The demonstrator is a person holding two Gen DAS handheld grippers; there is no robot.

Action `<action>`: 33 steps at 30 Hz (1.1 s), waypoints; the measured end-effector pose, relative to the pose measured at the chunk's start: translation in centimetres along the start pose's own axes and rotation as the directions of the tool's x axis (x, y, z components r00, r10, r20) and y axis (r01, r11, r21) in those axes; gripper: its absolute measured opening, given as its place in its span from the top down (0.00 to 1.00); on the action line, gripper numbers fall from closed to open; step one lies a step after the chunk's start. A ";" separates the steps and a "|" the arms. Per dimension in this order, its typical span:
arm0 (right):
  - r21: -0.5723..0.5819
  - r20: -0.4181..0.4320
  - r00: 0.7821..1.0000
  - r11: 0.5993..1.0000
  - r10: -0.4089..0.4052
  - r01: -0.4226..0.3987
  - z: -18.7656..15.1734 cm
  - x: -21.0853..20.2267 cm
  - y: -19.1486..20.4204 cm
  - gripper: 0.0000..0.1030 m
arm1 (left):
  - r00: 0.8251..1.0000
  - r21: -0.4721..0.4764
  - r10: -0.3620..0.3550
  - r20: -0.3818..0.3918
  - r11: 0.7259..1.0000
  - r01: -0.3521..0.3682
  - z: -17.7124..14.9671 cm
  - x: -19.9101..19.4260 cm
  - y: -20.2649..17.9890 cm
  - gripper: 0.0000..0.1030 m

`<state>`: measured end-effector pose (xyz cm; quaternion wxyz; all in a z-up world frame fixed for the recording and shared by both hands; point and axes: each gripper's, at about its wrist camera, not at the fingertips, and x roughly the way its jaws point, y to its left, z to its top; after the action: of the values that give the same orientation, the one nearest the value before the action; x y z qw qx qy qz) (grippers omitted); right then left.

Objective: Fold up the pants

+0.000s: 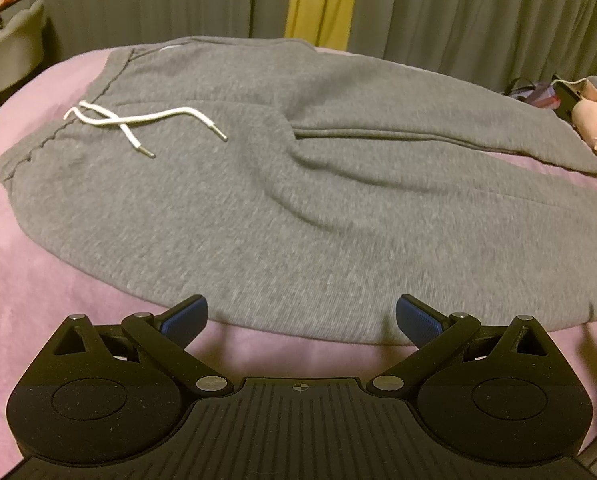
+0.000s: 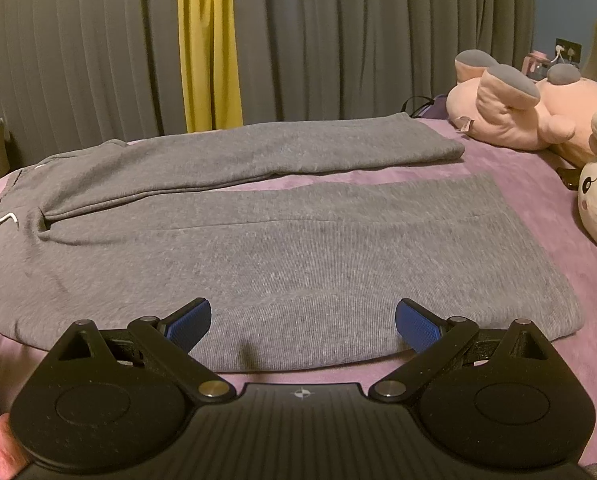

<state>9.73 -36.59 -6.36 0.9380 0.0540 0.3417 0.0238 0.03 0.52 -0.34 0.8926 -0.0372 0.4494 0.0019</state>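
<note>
Pants, one pair, flat between two wide-spread claws

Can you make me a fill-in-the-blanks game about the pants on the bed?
1. The grey fleece sweatpants lie on a ____ bed cover.
2. The pants' drawstring is ____.
3. Both the left claw and right claw are ____.

Missing words: pink; white; open

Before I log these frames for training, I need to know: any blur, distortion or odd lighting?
Left wrist view: fisheye bows the bed, pants slightly blurred, dim warm light. Right wrist view: same bowing, curtains curve, pants sharper; the gripper casts a soft shadow on the near hem.
</note>
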 end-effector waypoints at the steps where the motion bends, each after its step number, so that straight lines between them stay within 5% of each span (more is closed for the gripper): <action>1: 0.000 0.000 1.000 1.000 0.000 0.000 0.0 0.0 0.0 0.04 | 1.000 0.000 0.000 0.000 1.000 0.000 0.0 0.0 0.0 0.00; 33: 0.012 -0.032 0.999 1.000 0.001 -0.001 0.4 1.2 0.0 0.04 | 1.000 -0.041 -0.016 -0.003 0.999 0.016 0.4 0.1 0.7 0.00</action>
<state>10.93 -36.53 -6.81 0.9321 0.0592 0.3566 0.0230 0.37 1.28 -0.24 0.8908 -0.0591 0.4504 0.0039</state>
